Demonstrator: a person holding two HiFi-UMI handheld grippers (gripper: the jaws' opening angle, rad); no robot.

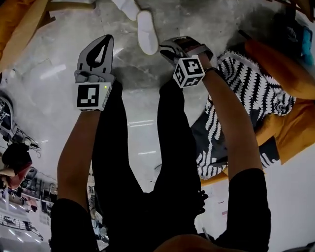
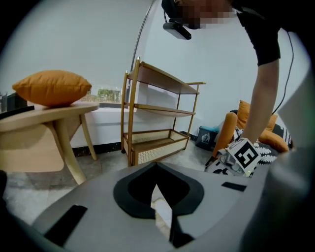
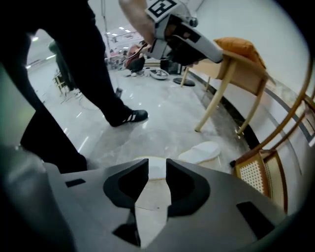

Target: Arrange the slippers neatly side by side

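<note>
Two white slippers lie on the grey floor. One slipper (image 1: 146, 32) lies just in front of my right gripper (image 1: 167, 48); the other slipper (image 1: 127, 7) lies farther off, at the top edge. In the right gripper view the near slipper (image 3: 156, 168) shows just past the tips of my right gripper (image 3: 157, 165). Its jaws stand apart and neither pad presses on anything. The far slipper (image 3: 200, 151) rests near a table leg. My left gripper (image 1: 105, 40) hangs to the left, above the floor, shut and empty (image 2: 156, 165).
A wooden table (image 2: 44, 118) carries an orange cushion (image 2: 51, 87). A rattan shelf (image 2: 157, 113) stands by the wall. A black-and-white patterned rug (image 1: 251, 93) with orange cushions (image 1: 280, 64) lies at the right. My black-trousered legs (image 1: 172, 147) stand below. Someone's black shoe (image 3: 125, 117) is on the floor.
</note>
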